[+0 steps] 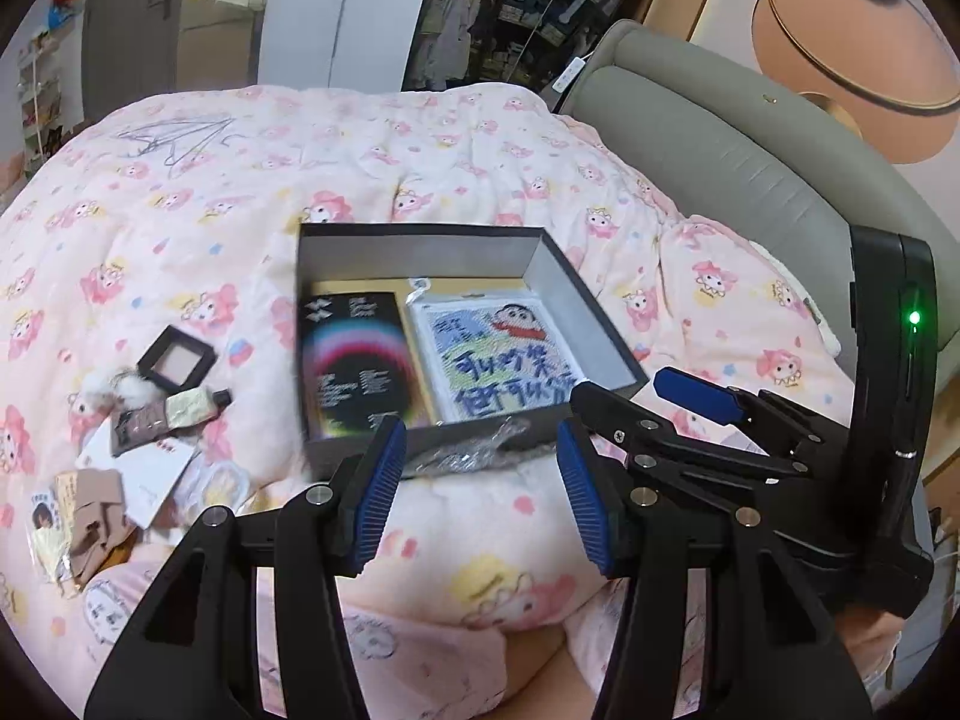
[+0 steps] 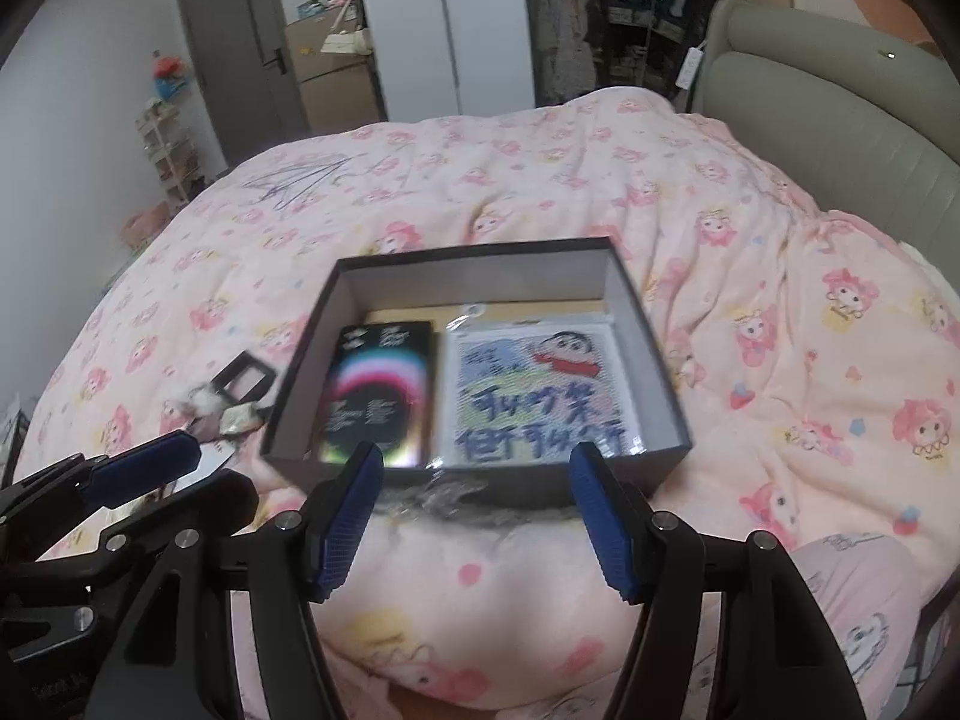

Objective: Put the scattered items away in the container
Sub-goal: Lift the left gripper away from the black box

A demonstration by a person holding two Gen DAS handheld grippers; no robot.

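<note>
A dark open box (image 1: 558, 273) (image 2: 636, 312) lies on the pink quilt. Inside it are a black rainbow-printed pack (image 1: 354, 360) (image 2: 378, 390) and a bagged cartoon picture (image 1: 498, 354) (image 2: 534, 396). A crumpled clear wrapper (image 1: 474, 456) (image 2: 456, 498) rests against the box's near wall. My left gripper (image 1: 480, 501) (image 2: 180, 480) hovers open and empty above the near side of the box. Beside it my right gripper (image 2: 480, 519) (image 1: 642, 402) is open, with nothing between its pads. To the left of the box lie a square compact (image 1: 175, 354) (image 2: 243, 381), a fluffy charm (image 1: 105, 384), a small tube (image 1: 174, 414) and cards (image 1: 138, 468).
Wire hangers (image 1: 174, 138) (image 2: 294, 180) lie at the far side of the bed. A grey padded headboard (image 1: 720, 144) (image 2: 810, 90) bounds the right. Beige cardboard scraps (image 1: 90, 516) sit at the near left. Pink cartoon-print fabric (image 1: 480, 600) bulges just below both grippers.
</note>
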